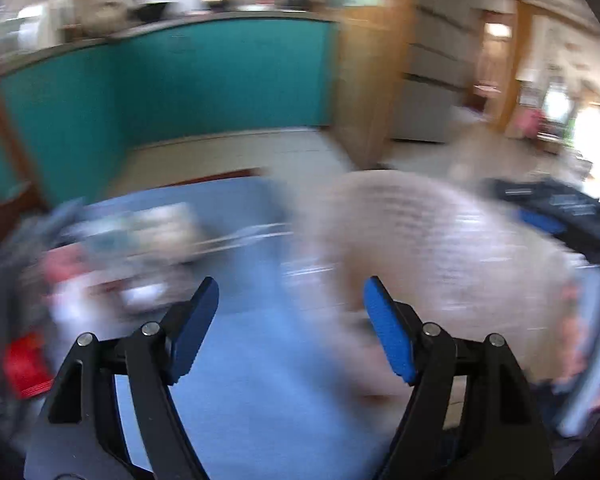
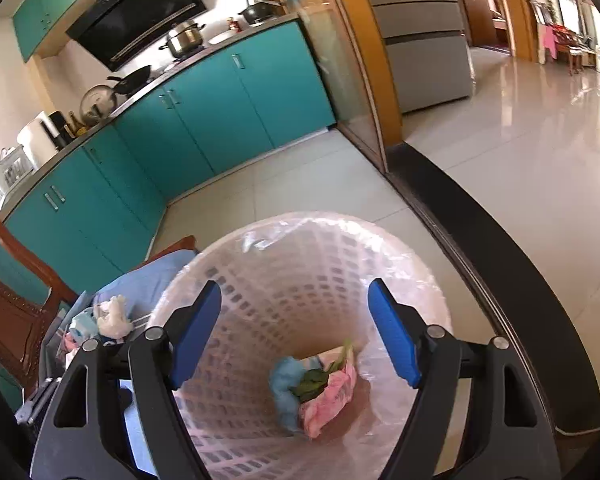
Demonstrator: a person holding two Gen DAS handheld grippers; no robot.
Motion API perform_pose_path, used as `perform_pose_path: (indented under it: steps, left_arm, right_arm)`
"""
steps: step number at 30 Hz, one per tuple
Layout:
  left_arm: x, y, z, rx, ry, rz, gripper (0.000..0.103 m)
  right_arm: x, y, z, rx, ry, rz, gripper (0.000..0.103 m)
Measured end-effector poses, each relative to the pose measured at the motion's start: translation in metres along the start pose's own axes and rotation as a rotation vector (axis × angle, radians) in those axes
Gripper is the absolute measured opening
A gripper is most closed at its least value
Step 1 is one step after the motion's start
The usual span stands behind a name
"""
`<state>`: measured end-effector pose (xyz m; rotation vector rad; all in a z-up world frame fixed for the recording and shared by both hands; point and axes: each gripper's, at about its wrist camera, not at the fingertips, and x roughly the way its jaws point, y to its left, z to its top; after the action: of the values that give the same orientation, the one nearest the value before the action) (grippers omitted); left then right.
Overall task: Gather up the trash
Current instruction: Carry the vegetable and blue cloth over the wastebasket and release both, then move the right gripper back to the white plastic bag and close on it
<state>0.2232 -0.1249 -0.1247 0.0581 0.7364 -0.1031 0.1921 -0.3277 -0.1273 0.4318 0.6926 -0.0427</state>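
My right gripper [image 2: 295, 284] hangs open over a white lattice wastebasket [image 2: 300, 240] lined with clear plastic, with nothing between its pads. At the basket's bottom lie a blue crumpled scrap [image 2: 286, 384], a green leaf [image 2: 310, 384] and a pink wrapper [image 2: 332, 396]. Left of the basket, a white crumpled tissue [image 2: 112, 316] and other scraps rest on a blue-covered table [image 2: 152, 280]. The left wrist view is blurred. In it my left gripper [image 1: 292, 284] stands open and empty above the blue table [image 1: 252, 360], with the basket [image 1: 440, 240] to its right and a smeared pile of scraps [image 1: 140, 240] to its left.
Teal kitchen cabinets [image 2: 220, 112] run along the back. A wooden chair [image 2: 12, 300] stands at the left. A glass sliding door [image 2: 360, 80] and its dark floor track [image 2: 480, 240] lie right of the basket, with shiny tiled floor [image 2: 540, 140] beyond. A red item [image 1: 24, 364] sits at the table's left.
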Motion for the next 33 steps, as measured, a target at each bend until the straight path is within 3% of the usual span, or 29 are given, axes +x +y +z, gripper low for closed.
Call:
perform_pose_path:
  steps: [5,9,15,19,24,29,32,33]
  left_arm:
    - [0.0,0.1,-0.033,-0.129,0.081,0.306,0.076]
    - [0.004,0.159,-0.056,-0.214,0.144,0.397,0.076]
    - [0.021,0.177,-0.061,-0.251,0.18,0.372,0.076]
    - [0.022,0.181,-0.06,-0.26,0.179,0.353,0.076]
    - [0.005,0.192,-0.072,-0.284,0.175,0.31,0.076]
    - [-0.01,0.189,-0.084,-0.303,0.183,0.234,0.076]
    - [-0.015,0.188,-0.091,-0.31,0.186,0.206,0.076]
    - [-0.016,0.188,-0.092,-0.315,0.186,0.202,0.076]
  right_arm:
    - [0.003,0.034,-0.007,-0.09,0.017,0.11,0.075]
    - [0.018,0.083,-0.027,-0.229,0.072,0.204,0.075]
    - [0.037,0.154,-0.064,-0.445,0.138,0.307,0.075]
    - [0.06,0.205,-0.08,-0.553,0.235,0.41,0.075]
    - [0.088,0.272,-0.1,-0.688,0.275,0.446,0.074]
    - [0.112,0.311,-0.118,-0.73,0.279,0.445,0.074]
    - [0.127,0.323,-0.139,-0.785,0.332,0.433,0.06]
    - [0.129,0.324,-0.144,-0.803,0.331,0.416,0.05]
